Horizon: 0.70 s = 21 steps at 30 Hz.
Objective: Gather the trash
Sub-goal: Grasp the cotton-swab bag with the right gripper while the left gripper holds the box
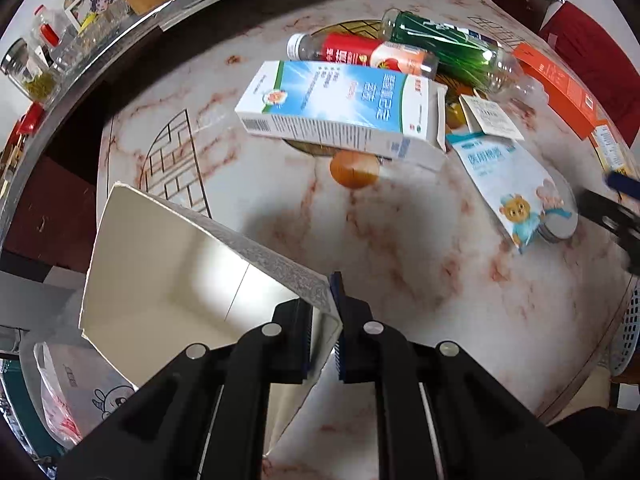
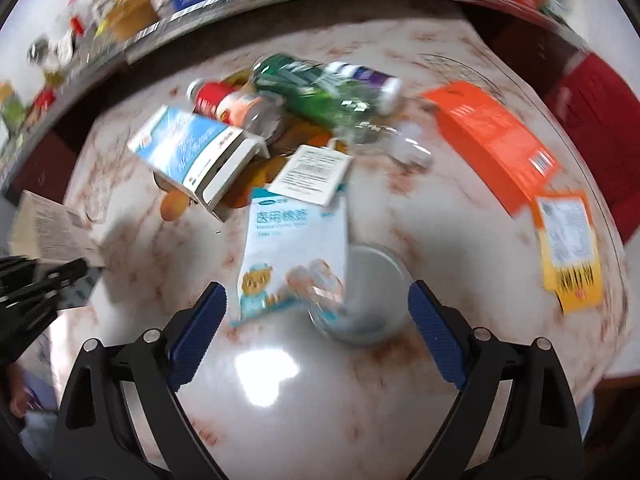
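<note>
The open white carton (image 1: 192,280) sits pinched by one wall in the left gripper (image 1: 324,328), its hollow mouth tipped up and to the gripper's left, off the bench (image 1: 400,260) edge. It looks light and stiff-sided but crushable, so the thin wall is a fair hold. Ahead of the right gripper (image 2: 316,332), whose jaws stand wide and hold nothing, a swab pouch (image 2: 292,252) lies flat, overlapping a shallow round lid (image 2: 372,296) just between the fingertips. The pouch seems limp and slick; an edge pinch would likely suit it. Further ahead a blue-white box (image 1: 340,108) leans over an orange round thing (image 1: 354,168); beyond it lie a red-label bottle (image 1: 360,54) and a green bottle (image 1: 444,48), both apt to roll. An orange box (image 2: 492,140) lies ahead to the right.
</note>
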{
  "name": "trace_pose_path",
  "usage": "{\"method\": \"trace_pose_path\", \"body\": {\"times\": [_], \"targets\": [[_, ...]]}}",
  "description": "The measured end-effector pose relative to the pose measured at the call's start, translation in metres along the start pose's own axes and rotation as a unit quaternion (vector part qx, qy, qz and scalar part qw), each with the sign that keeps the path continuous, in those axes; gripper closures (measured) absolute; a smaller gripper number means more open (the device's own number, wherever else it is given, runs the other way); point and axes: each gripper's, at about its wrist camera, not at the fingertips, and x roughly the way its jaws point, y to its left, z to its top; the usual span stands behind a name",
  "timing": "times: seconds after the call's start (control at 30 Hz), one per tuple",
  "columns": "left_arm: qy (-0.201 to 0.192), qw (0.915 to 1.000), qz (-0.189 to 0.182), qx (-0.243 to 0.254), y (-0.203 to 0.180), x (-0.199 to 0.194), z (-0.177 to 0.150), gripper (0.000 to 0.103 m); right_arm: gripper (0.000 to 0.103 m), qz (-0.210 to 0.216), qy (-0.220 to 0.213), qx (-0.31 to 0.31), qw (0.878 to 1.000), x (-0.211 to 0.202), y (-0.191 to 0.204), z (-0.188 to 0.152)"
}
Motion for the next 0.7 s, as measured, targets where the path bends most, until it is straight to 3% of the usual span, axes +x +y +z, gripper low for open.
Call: {"method": "trace_pose_path", "body": {"times": [0.2, 0.5, 0.57, 0.63, 0.7], "targets": [[0.015, 0.9998, -0.011, -0.009, 0.009, 0.006, -0.011, 0.094, 0.014, 0.032, 0.061, 0.015, 0.998, 0.047, 0.009, 0.011], [0.024, 0.9993, -0.019, -0.019, 0.017, 0.016, -0.010, 0.094, 0.013, 0.002, 0.086, -0.053, 0.995, 0.072, 0.045, 0.006], [0.027, 0.9991, -0.024, -0.022, 0.017, 0.018, -0.010, 0.094, 0.027, -0.013, 0.080, -0.071, 0.994, 0.072, 0.051, 0.005], [0.028, 0.9990, -0.027, -0.022, 0.016, 0.019, -0.011, 0.094, 0.076, -0.023, 0.064, -0.089, 0.994, 0.065, 0.056, 0.006], [0.029, 0.9989, -0.029, -0.021, 0.015, 0.020, -0.011, 0.094, 0.089, 0.002, 0.066, -0.083, 0.994, 0.063, 0.054, 0.007]]}}
